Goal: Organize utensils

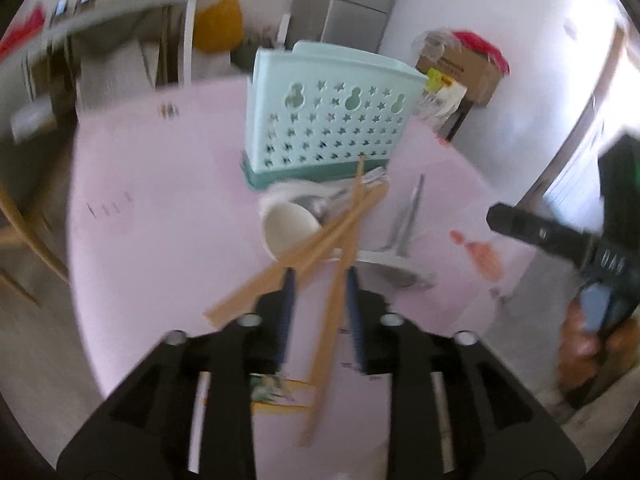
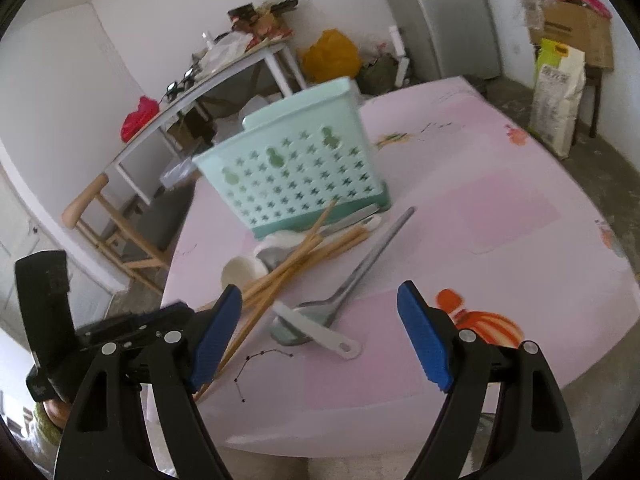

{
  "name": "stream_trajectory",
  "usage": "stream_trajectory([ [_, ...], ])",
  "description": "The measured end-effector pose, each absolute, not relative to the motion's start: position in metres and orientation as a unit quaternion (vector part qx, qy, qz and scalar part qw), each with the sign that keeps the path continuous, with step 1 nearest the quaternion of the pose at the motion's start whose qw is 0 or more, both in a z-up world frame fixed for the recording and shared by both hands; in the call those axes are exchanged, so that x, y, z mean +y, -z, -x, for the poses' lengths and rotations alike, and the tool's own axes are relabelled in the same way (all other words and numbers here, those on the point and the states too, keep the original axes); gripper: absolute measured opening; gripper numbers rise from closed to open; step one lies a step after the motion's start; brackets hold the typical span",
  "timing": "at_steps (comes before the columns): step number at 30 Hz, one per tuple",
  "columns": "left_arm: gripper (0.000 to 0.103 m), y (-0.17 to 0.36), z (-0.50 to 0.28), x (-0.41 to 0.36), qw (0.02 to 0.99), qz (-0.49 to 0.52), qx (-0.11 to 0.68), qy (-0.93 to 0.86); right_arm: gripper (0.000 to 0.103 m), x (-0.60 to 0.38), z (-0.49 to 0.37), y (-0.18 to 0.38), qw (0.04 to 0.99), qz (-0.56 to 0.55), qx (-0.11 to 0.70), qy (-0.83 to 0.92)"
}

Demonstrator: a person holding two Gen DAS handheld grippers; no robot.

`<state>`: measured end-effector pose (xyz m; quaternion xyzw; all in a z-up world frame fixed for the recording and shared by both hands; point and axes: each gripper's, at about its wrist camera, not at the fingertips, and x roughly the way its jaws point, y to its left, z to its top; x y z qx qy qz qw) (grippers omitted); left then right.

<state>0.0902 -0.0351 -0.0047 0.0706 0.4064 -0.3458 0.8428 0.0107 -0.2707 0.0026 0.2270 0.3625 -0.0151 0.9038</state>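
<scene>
A mint-green perforated utensil holder (image 1: 324, 120) stands on the pink table (image 1: 160, 200); it also shows in the right wrist view (image 2: 296, 160). In front of it lie a heap of wooden chopsticks (image 1: 332, 236), white ceramic spoons (image 1: 288, 228) and metal spoons (image 1: 404, 216). My left gripper (image 1: 320, 276) is partly open, its blue pads on either side of a chopstick (image 1: 328, 344), not clamped. My right gripper (image 2: 320, 320) is wide open and empty above the table's near edge, short of a metal spoon (image 2: 360, 264) and a white spoon (image 2: 316, 332).
A wooden chair (image 2: 108, 220) stands at the table's left side. Behind are a cluttered white side table (image 2: 224, 68), a yellow bag (image 2: 332, 56), a fridge (image 2: 452, 12), a cardboard box (image 2: 576, 28) and a sack (image 2: 558, 100). The left gripper's body (image 2: 120, 328) shows at the left.
</scene>
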Motion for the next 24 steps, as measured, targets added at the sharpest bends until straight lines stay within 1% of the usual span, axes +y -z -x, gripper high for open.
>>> stream_trajectory([
  [5,0.029,0.01,-0.092,-0.052,0.842,-0.176,0.376,0.344,0.078,-0.263,-0.025,0.015,0.876,-0.266,0.4,-0.033],
  [8,0.028,0.016,-0.1,-0.055,0.831,-0.197,0.381,0.354,0.078,-0.258,-0.031,0.029,0.854,-0.297,0.425,-0.049],
  [10,0.019,0.021,-0.104,-0.059,0.823,-0.21,0.385,0.362,0.078,-0.254,-0.035,0.035,0.846,-0.305,0.435,-0.055],
  [12,0.015,0.028,-0.11,-0.064,0.815,-0.22,0.391,0.367,0.078,-0.251,-0.039,0.039,0.841,-0.309,0.44,-0.06],
  [18,0.01,0.037,-0.124,-0.076,0.794,-0.226,0.405,0.392,0.078,-0.247,-0.048,0.045,0.832,-0.316,0.45,-0.07],
  [20,0.007,0.037,-0.128,-0.077,0.79,-0.221,0.41,0.4,0.078,-0.247,-0.052,0.046,0.831,-0.317,0.452,-0.07],
  [22,0.001,0.038,-0.132,-0.078,0.784,-0.213,0.418,0.406,0.078,-0.248,-0.054,0.045,0.831,-0.317,0.451,-0.071],
  [24,0.0,0.041,-0.136,-0.077,0.778,-0.205,0.429,0.41,0.078,-0.252,-0.056,0.044,0.831,-0.318,0.45,-0.072],
])
